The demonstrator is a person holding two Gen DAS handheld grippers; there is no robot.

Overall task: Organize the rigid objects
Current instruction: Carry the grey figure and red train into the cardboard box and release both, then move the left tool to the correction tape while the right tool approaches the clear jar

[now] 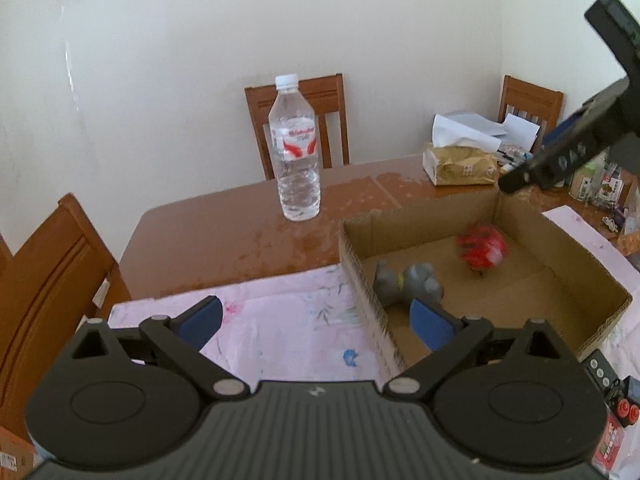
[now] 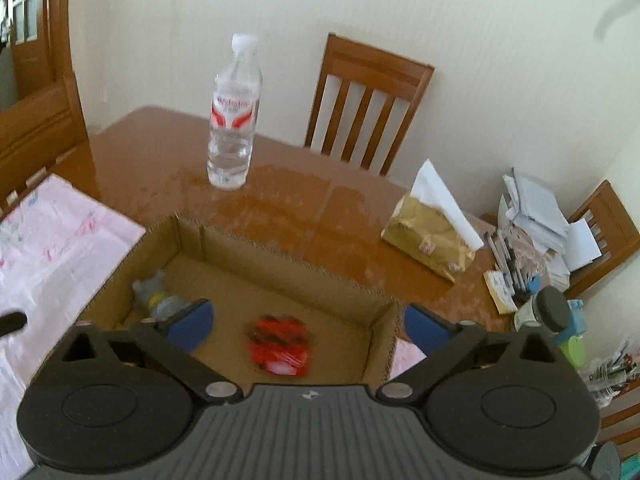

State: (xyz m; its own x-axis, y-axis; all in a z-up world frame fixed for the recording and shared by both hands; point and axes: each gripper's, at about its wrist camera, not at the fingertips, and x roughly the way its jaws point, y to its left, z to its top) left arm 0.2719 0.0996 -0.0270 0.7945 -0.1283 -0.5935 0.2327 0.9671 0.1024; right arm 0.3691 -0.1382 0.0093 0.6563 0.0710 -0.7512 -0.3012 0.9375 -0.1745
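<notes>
An open cardboard box (image 1: 584,264) (image 2: 280,258) sits on the wooden table. Inside it lie a grey toy with a yellow band (image 1: 408,282) (image 2: 158,296) and a blurred red toy (image 1: 482,251) (image 2: 280,344). A clear water bottle (image 1: 296,152) (image 2: 234,120) stands upright on the table behind the box. My left gripper (image 1: 316,320) is open over the box's left wall and the pink cloth, with nothing between its fingers. My right gripper (image 2: 308,326) is open above the box, the red toy lying loose below it. The right gripper's body (image 1: 580,136) shows in the left wrist view.
A pink patterned cloth (image 1: 260,320) (image 2: 52,240) covers the table beside the box. A gold tissue pack (image 1: 460,164) (image 2: 432,240), papers, pens and jars (image 2: 544,312) crowd the right side. Wooden chairs (image 1: 304,120) (image 2: 368,104) stand around the table by the wall.
</notes>
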